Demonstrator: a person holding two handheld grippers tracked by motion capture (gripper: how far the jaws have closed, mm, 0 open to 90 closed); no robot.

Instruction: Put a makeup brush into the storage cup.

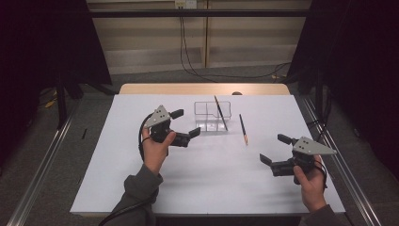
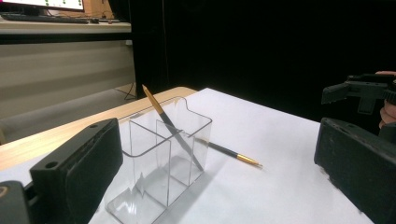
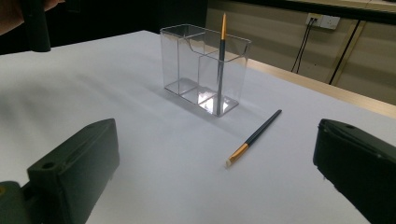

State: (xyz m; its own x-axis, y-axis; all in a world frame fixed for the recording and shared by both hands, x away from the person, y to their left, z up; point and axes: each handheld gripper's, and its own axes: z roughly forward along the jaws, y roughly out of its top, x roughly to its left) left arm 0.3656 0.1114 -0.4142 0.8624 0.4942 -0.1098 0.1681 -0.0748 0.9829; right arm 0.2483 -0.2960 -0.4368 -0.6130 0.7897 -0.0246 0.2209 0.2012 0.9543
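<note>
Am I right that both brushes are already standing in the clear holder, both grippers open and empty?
Not quite: one brush stands in the clear holder; the other brush lies flat on the table beside it, as the right gripper view shows. The left gripper and right gripper are open and empty.

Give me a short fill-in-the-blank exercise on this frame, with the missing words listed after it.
1. One brush stands leaning inside the clear ____.
2. The other brush lies flat on the white table, to the holder's ____ in the high view.
3. The left gripper and the right gripper both have their jaws ____.

Missing words: holder; right; open
</note>
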